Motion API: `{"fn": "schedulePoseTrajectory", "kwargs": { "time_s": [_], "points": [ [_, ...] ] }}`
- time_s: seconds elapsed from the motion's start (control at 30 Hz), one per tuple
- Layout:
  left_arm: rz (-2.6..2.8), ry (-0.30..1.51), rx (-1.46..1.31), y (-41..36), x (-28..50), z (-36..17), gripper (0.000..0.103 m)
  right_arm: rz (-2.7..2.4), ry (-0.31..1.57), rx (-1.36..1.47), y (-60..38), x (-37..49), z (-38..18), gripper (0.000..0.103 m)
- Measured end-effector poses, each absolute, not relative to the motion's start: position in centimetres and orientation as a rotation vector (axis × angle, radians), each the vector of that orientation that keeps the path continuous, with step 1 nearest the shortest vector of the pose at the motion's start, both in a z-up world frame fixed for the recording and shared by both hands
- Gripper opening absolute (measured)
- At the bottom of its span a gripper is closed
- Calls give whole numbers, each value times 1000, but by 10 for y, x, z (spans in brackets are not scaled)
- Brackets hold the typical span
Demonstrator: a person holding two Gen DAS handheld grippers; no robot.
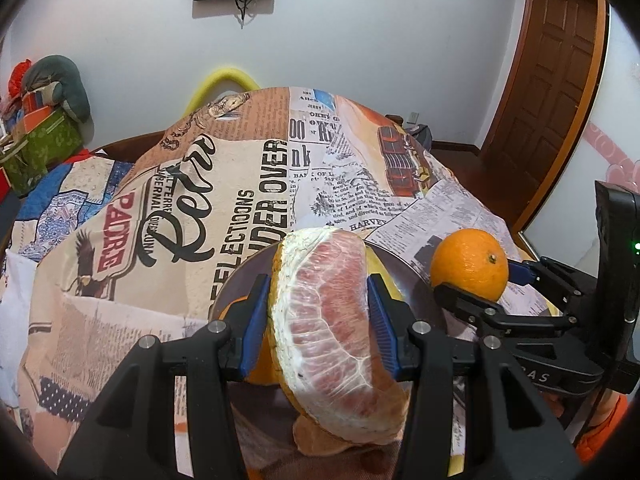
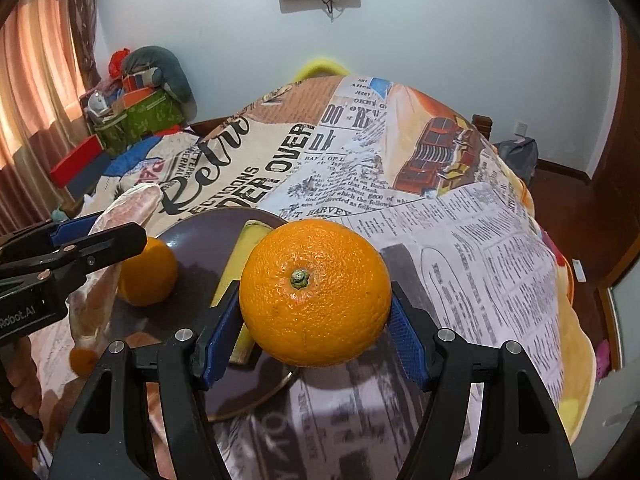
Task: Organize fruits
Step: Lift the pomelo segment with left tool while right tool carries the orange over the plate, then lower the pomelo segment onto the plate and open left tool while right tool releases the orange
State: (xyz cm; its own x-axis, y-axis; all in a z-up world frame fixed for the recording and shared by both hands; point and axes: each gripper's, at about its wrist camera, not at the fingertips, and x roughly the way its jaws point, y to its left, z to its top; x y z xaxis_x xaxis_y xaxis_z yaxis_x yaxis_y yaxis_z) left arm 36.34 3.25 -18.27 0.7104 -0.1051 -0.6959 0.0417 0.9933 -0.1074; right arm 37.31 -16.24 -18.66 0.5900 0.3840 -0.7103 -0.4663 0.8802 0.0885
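Observation:
My left gripper [image 1: 318, 320] is shut on a peeled pink pomelo wedge [image 1: 332, 320] and holds it above a dark purple plate [image 1: 236, 284]. My right gripper [image 2: 316, 332] is shut on a whole orange [image 2: 316, 292], held over the plate's right edge [image 2: 208, 228]. In the left wrist view the right gripper [image 1: 480, 284] and its orange [image 1: 468, 264] are at the right. In the right wrist view the left gripper [image 2: 92, 240] and the wedge [image 2: 128, 208] are at the left. On the plate lie a second orange [image 2: 150, 276] and a yellow-green piece [image 2: 236, 264].
The table wears a newspaper-print cloth [image 1: 224, 184]. A small orange fruit [image 2: 82, 360] lies on the cloth by the plate's left side. Boxes and cushions [image 2: 136, 96] are stacked at the far left. A wooden door [image 1: 548, 92] stands at the right.

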Motion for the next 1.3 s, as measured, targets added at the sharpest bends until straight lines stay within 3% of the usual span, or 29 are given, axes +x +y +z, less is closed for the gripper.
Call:
{"fn": "schedulePoseTrajectory", "kwargs": {
  "time_s": [0.87, 1.3],
  "points": [
    [-79, 842, -82, 31, 407, -205, 48, 651, 886, -128, -132, 400, -202, 66],
    [-81, 801, -96, 38, 389, -183, 48, 611, 912, -174, -135, 397, -202, 67]
  ]
}}
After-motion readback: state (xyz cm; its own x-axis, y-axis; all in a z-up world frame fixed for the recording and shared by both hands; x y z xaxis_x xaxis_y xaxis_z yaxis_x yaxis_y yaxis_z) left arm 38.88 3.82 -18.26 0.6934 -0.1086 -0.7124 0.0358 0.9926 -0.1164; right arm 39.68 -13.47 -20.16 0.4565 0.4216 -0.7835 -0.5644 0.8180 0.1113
